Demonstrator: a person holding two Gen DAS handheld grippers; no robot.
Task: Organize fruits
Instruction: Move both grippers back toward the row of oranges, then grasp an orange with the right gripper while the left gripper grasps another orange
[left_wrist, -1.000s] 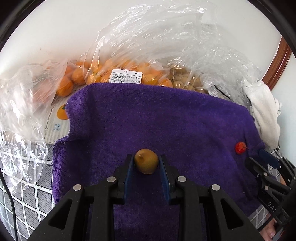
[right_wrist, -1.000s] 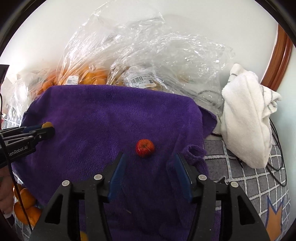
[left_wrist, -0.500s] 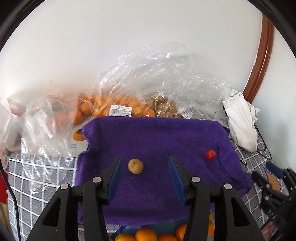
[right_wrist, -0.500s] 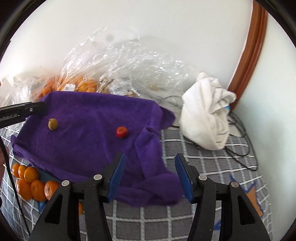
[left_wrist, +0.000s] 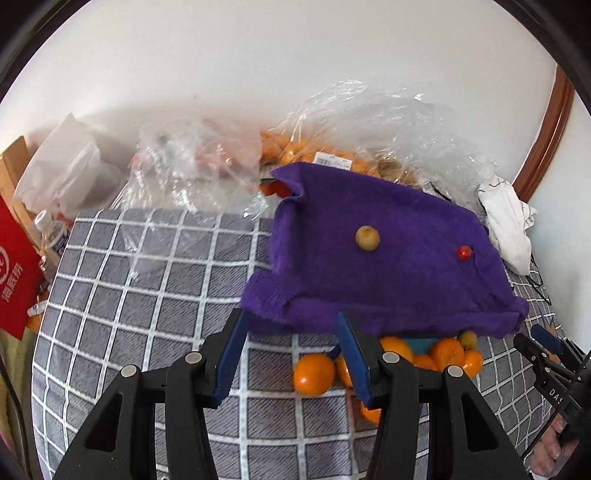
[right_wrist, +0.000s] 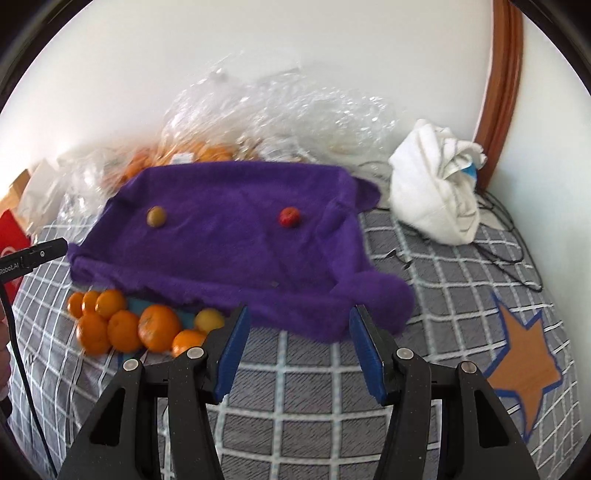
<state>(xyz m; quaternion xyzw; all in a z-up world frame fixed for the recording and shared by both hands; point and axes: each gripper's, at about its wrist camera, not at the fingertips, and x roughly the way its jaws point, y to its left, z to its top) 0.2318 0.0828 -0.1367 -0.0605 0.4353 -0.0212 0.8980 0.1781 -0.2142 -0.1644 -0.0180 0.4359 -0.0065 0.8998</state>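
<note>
Beyond left gripper (left_wrist: 291, 354), perhaps a longan (left_wrist: 367, 238)

- Our left gripper (left_wrist: 291, 354) points downward at a slant, its two blue-padded fingers (left_wrist: 232, 354) set apart with nothing between them.
- Its jaws have just been opening, and they hold nothing.
- Our right gripper (right_wrist: 300, 347) tilts downward in the same way, its blue pads (right_wrist: 364, 347) parted and gripping nothing.
- In the right wrist view, the left gripper's black tip pokes in from the left edge.
- In the left wrist view, the right gripper's fingertips reach in from the lower right edge, with fingers of our right hand (left_wrist: 552, 448) showing beneath them.
</note>
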